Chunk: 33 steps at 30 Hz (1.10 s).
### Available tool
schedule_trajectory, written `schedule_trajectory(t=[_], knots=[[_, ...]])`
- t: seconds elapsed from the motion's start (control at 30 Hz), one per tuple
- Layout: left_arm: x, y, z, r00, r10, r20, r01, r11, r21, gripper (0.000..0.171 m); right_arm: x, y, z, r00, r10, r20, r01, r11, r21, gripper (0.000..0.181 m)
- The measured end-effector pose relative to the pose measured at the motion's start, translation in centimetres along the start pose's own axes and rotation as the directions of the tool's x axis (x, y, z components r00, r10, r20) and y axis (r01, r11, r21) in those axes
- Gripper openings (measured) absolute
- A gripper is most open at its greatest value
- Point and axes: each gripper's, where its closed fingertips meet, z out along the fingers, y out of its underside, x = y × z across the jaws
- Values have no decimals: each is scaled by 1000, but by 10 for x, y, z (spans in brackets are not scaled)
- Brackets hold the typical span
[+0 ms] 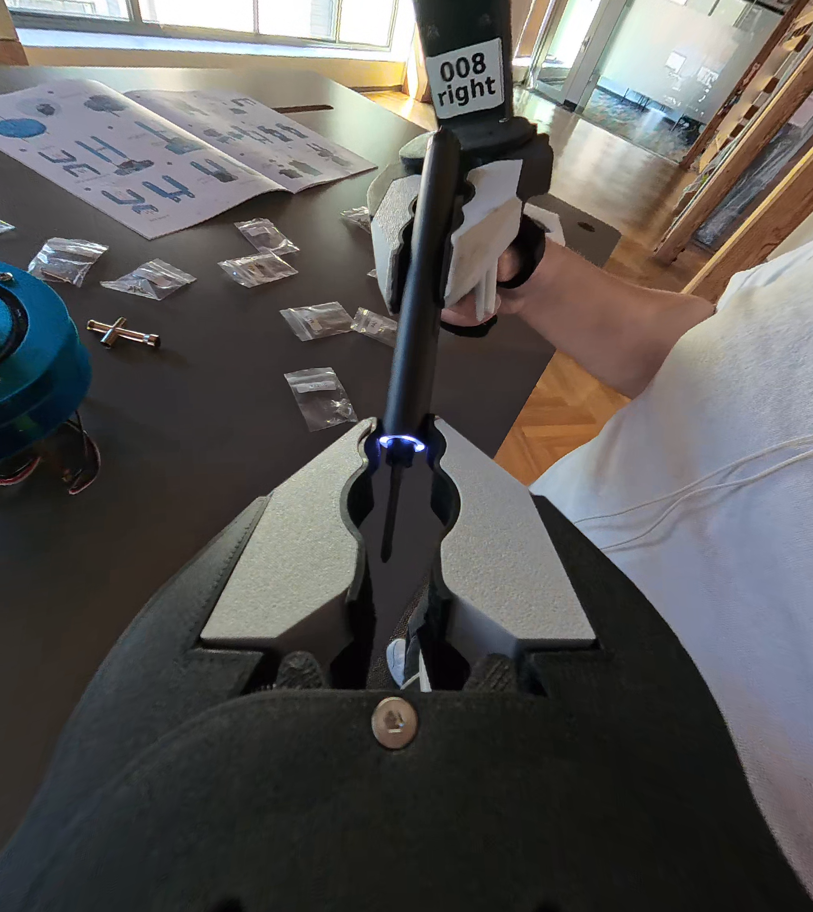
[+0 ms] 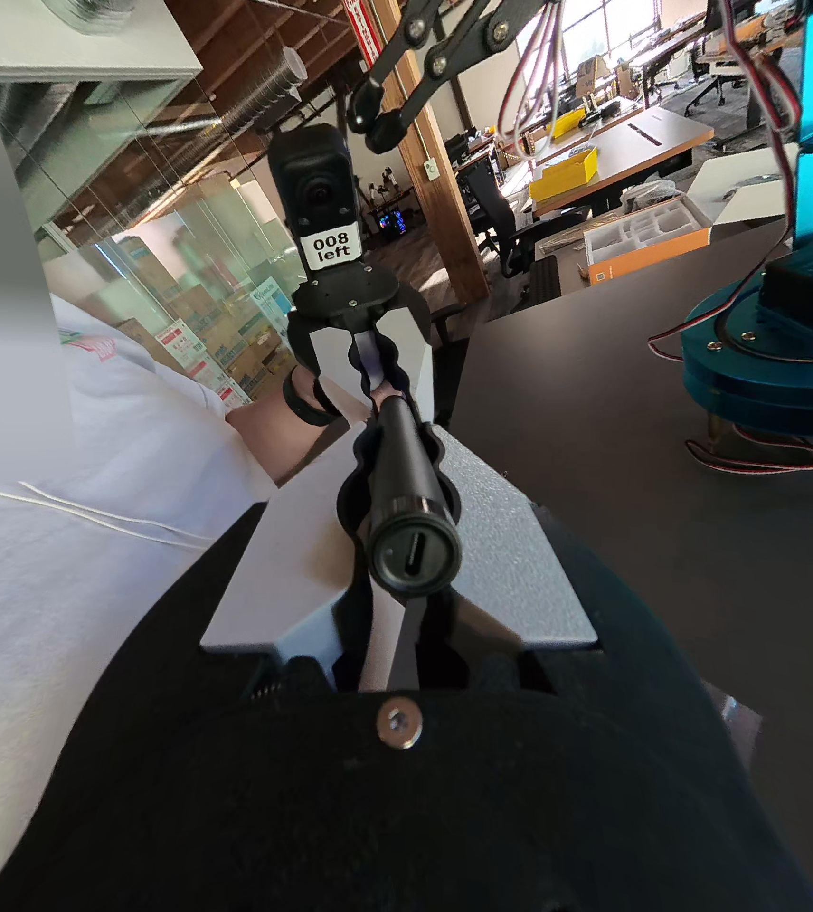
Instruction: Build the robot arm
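A black electric screwdriver with a lit ring at its front is held between both grippers above the dark table. My left gripper is shut on its lit front end, and the bit points back between my fingers. My right gripper is shut on the middle of its body. In the right wrist view the screwdriver's rear cap faces the camera inside my right gripper. The left gripper grips the far end there.
A blue robot arm base with loose wires stands at the left; it also shows in the right wrist view. An open instruction booklet, several small plastic bags and a metal cross wrench lie on the table. A person's white shirt is close at the right. There is about 4 centimeters between the tips of the two grippers. From either gripper's tips it is about 15 centimeters to the blue robot arm base. It turns up in the right wrist view as well.
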Motion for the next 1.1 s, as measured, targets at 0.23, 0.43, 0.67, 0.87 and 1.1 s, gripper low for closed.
schedule_trajectory(t=[0.23, 0.43, 0.67, 0.87, 1.1], knots=[[2, -10, -1, 995, -63, -78, 71, 991, 109, 16, -7, -21, 3, 1000, -18, 15, 16, 988, 154, 23], [3, -21, 4, 997, -59, -47, 68, 969, 238, 16, -4, -34, 1, 984, -103, -146, 136, 963, 234, 19], [11, -33, 11, 999, -13, -46, 26, 957, 289, 16, -17, -46, -5, 947, -229, -224, 289, 912, 290, 20], [12, -37, 16, 999, -20, -41, 31, 955, 296, 16, -14, -47, -13, 950, -228, -214, 286, 910, 299, 21], [17, -46, 21, 1000, 1, -31, 8, 953, 303, 16, -19, -50, -19, 953, -232, -196, 289, 892, 348, 20]])
